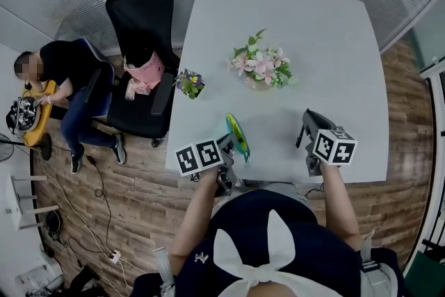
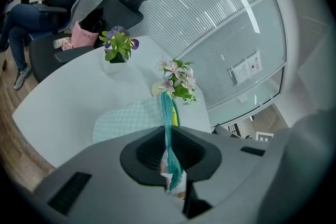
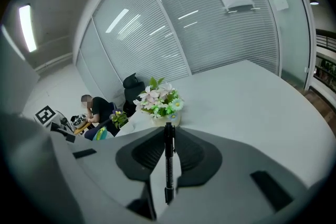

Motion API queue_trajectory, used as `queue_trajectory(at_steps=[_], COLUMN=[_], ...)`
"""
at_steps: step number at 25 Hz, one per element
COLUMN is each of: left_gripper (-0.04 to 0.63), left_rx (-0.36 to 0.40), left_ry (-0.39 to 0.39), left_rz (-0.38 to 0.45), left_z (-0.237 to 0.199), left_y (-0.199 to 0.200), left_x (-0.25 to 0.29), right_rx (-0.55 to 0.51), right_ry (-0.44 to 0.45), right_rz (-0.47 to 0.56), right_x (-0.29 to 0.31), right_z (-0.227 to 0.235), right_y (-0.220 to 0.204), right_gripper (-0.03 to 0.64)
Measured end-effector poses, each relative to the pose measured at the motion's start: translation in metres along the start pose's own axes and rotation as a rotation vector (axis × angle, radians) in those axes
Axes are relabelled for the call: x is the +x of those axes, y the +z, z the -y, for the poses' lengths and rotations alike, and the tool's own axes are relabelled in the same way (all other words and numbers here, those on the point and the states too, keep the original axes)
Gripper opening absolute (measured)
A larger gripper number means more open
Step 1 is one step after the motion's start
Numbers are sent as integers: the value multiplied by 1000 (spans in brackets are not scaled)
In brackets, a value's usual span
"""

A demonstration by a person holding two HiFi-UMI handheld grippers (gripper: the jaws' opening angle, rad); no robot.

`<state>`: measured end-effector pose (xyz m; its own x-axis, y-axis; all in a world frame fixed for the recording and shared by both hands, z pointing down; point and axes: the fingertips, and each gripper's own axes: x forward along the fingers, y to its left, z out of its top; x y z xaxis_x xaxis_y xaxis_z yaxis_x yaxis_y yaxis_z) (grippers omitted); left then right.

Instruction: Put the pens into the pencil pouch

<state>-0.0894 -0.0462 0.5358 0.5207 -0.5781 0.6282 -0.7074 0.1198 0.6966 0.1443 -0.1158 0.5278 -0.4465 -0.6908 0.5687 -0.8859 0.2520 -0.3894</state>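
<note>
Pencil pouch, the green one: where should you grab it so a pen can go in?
Probably one thin lip at its near end, coming from the person's side, as the left tool does. The pouch is flat, soft cloth, so jaws can pinch an edge, and the rest reaches out towards the flowers, leaving the right tool room to bring its black pen.

The operator wears a dark navy garment (image 1: pixel 292 236) with a large white bow (image 1: pixel 259 257) and a small white emblem (image 1: pixel 201 258) on the left sleeve. The left gripper (image 1: pixel 233 144) and right gripper (image 1: pixel 306 123) have grey bodies with black ribbed pads (image 2: pixel 149 152). Each carries a white cube (image 1: pixel 198 156) printed with black square markers.
</note>
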Motion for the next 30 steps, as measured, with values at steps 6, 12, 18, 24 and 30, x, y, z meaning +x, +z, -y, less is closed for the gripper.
queue_trajectory(at_steps=[6, 12, 18, 24, 30], left_gripper=[49, 49, 49, 49, 49], left_rx=[-1, 0, 0, -4, -14], left_ry=[-19, -34, -48, -53, -55], left_rz=[-11, -17, -22, -23, -19], left_z=[0, -1, 0, -1, -3], left_y=[-3, -4, -8, -11, -13], left_x=[-5, -7, -9, -10, -13], right_rx=[7, 5, -13, -33, -57], right_ry=[28, 83, 145, 224, 304], right_rz=[38, 68, 104, 123, 130], right_x=[-12, -20, -26, -26, -21], right_z=[-19, -46, -78, -114, -152], right_y=[6, 14, 29, 37, 43], right_gripper=[67, 67, 67, 67, 67])
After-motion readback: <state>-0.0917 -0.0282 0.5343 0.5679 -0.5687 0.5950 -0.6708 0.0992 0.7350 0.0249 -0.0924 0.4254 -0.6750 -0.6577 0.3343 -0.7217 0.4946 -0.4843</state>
